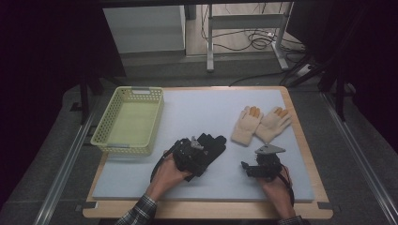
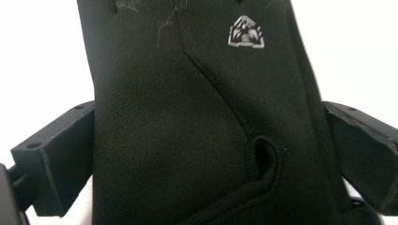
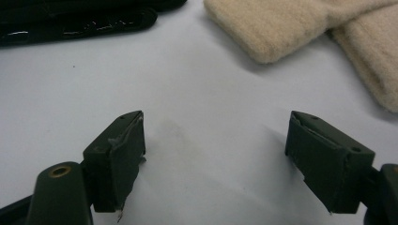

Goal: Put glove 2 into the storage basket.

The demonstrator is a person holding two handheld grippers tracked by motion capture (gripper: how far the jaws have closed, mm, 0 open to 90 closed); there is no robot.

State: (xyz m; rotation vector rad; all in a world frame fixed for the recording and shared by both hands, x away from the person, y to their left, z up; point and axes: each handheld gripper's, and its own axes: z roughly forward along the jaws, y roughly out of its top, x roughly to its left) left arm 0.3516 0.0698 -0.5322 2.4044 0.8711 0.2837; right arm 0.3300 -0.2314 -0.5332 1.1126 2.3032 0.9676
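A person sits at the near edge of a table covered by a pale mat (image 1: 206, 112), a two-jaw gripper in each hand. The left gripper (image 1: 191, 154) rests over a black glove (image 1: 212, 143) lying near the middle of the mat, just left of centre. In the left gripper view the glove (image 2: 187, 122) fills the space between the two jaws, which stand spread to either side of its cuff; whether they press the cloth yet I cannot tell, though the placement suggests a grasp across the glove's width so it can be lifted whole. The right gripper (image 1: 251, 169) hovers low over bare mat to the right, jaws wide apart with nothing between them, seemingly waiting its turn. Beyond it, toward the far right, lies a pair of cream gloves (image 1: 259, 124) side by side, fingers pointing away; the right gripper view shows their cuffs (image 3: 300, 28) just ahead of the open jaws. A yellow basket (image 1: 141, 91) stands empty at the far left of the mat, close to the left hand, probably the place the gloves are meant to go.
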